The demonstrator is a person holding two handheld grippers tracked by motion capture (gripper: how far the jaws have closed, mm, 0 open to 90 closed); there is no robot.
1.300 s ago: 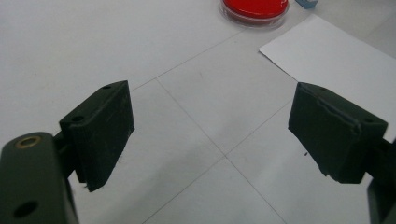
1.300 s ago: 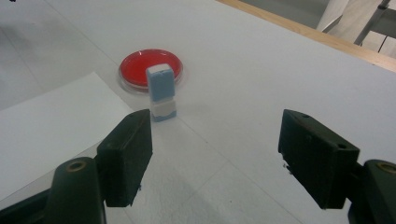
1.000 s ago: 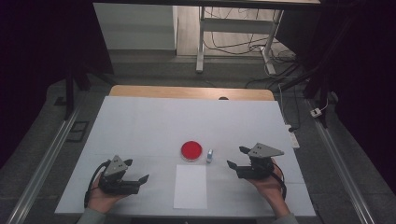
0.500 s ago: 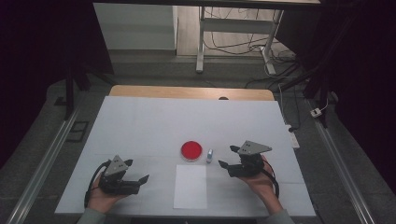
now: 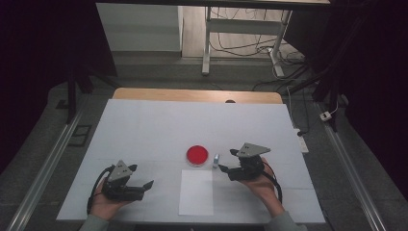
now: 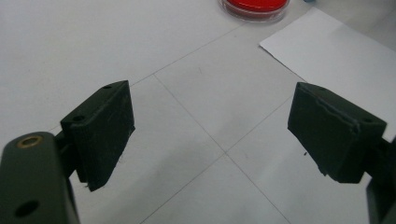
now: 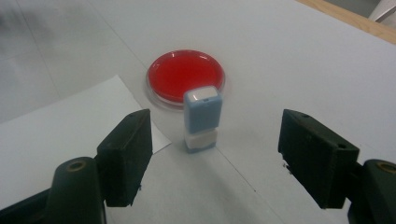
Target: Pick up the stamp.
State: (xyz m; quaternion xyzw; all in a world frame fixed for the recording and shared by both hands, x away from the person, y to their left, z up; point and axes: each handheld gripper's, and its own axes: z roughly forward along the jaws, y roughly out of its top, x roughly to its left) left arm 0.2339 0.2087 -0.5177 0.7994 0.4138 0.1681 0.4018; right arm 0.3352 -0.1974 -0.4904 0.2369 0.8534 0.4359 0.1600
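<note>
White surface (image 5: 144, 130) under a dim room, and the little blue-and-white stamp (image 7: 202, 118) stands upright on it just right of the red dish (image 5: 197, 155), not touching anything. Right gripper (image 7: 212, 161) is low and level, pointing left at it, fingers (image 7: 128, 156) wide apart with the stamp sitting between them a bit ahead. Dish holds something flat and red, clear rim. White paper sheet (image 5: 196, 191) lies just in front of the dish. Left gripper (image 5: 144, 185) rests well off to the left, fingers apart too, nothing in them
</note>
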